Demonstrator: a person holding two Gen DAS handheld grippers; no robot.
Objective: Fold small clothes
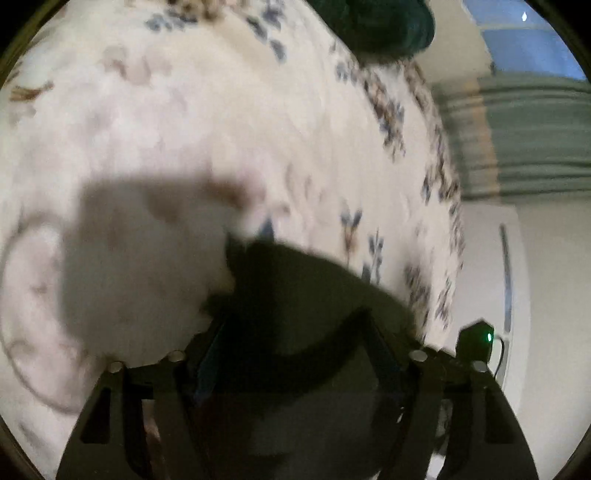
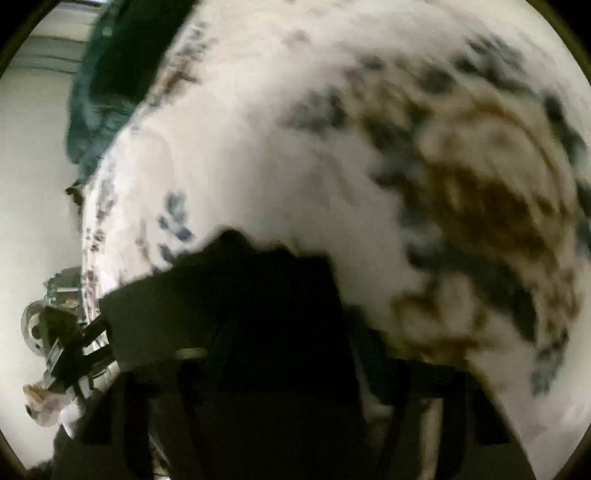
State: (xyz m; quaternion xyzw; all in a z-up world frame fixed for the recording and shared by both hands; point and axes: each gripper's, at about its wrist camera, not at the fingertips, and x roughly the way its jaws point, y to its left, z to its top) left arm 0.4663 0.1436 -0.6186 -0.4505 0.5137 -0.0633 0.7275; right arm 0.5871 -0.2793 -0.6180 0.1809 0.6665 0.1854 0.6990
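Fingers first: our left gripper point(image 1: 291, 332) has its two black fingers point(image 1: 384, 350) standing partly apart with a dark, near-black piece of small clothing point(image 1: 295, 280) lying between and over them; blur stops us telling whether the pads press on it. Our right gripper point(image 2: 266, 295) has its jaws closed together, and dark cloth point(image 2: 236, 295) covers the tips, so we seem to pinch that garment, though the tips themselves are hidden. Both views are heavily smeared. The dark garment sits low in each view, right at the fingers, above a white bedsheet with blue and brown floral print point(image 1: 221, 129), on which a soft shadow falls at left. A dark green bundle of fabric point(image 1: 380, 26) lies at the far edge of the sheet, well apart from the fingers. Beyond the bed edge we see a grey-green pleated curtain point(image 1: 535, 136) and a white wall point(image 1: 554, 277). In the right wrist view a shiny metal object point(image 2: 55, 314) shows at lower left, too blurred to identify
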